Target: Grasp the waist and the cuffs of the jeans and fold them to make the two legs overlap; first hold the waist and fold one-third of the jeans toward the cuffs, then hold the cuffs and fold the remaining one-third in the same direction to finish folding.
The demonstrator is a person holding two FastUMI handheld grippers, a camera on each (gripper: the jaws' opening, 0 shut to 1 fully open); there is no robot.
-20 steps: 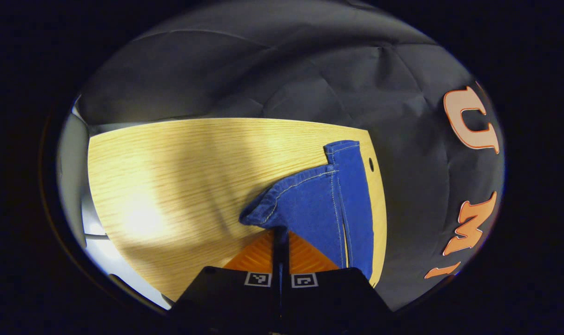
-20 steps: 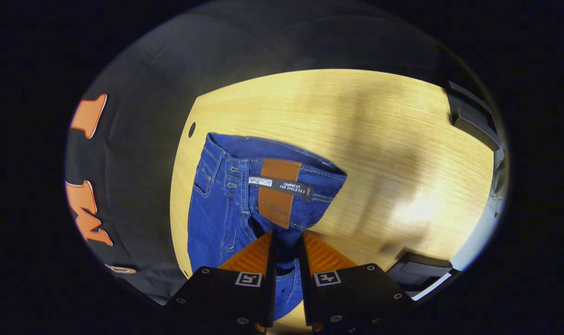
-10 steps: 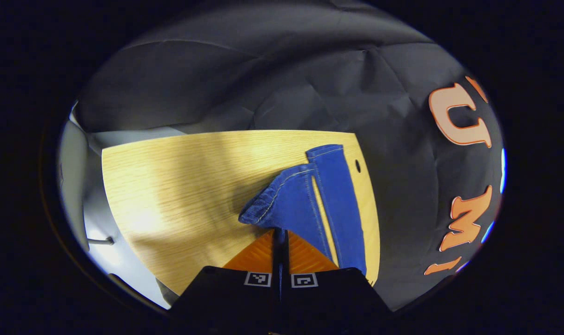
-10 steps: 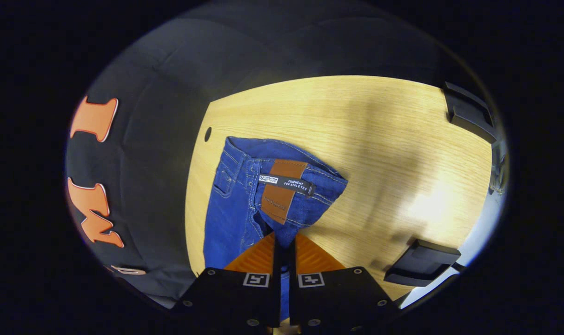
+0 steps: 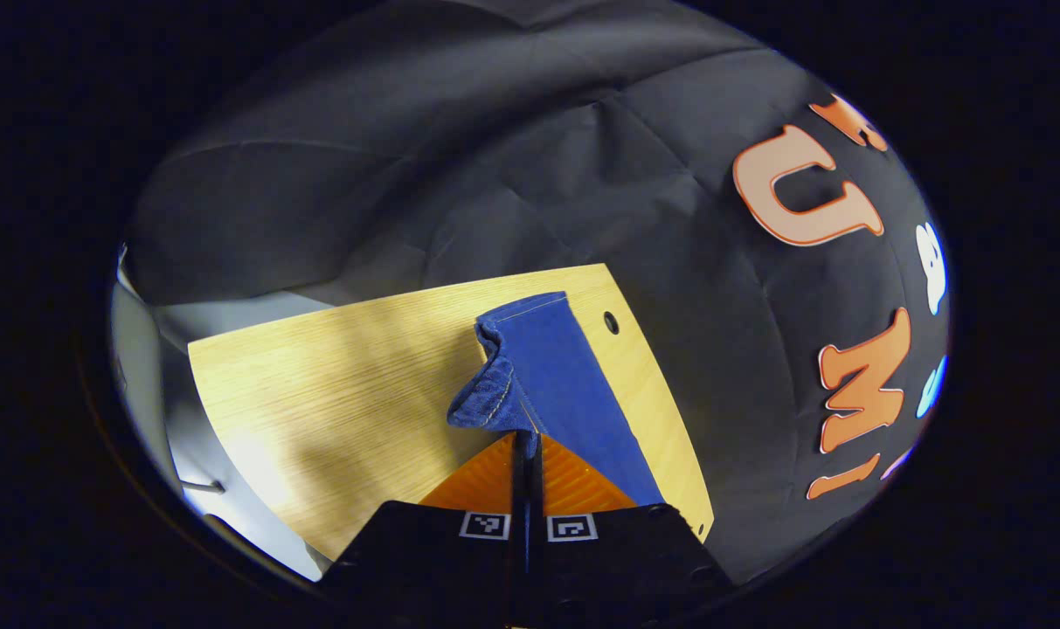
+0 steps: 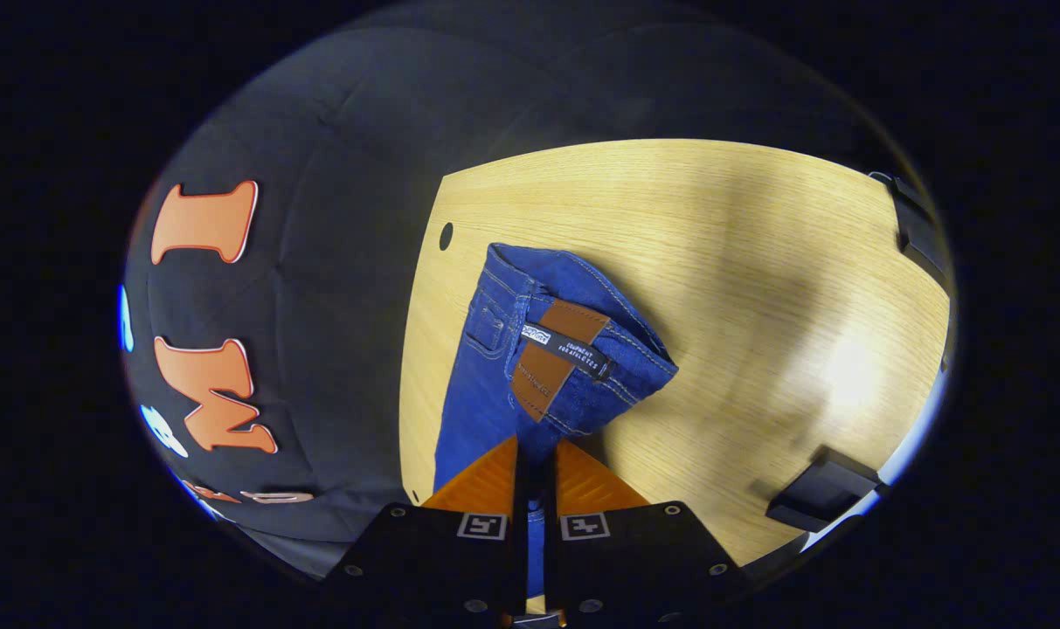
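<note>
Blue denim jeans (image 6: 495, 384) lie along the wooden table's (image 6: 739, 262) wall-side edge, legs nearly overlapped, your left gripper (image 5: 526, 437) clamping a cuff, right gripper (image 6: 535, 447) clamping the waist; both thirds-folds remain.

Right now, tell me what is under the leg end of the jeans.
Under the raised cuff, pinched by the left gripper, lies the other leg, flat on the wooden table. How far the table continues beneath that leg is covered by denim.

Recording booth, black cloth wall (image 5: 495, 175), light wooden table (image 6: 713, 262)
</note>
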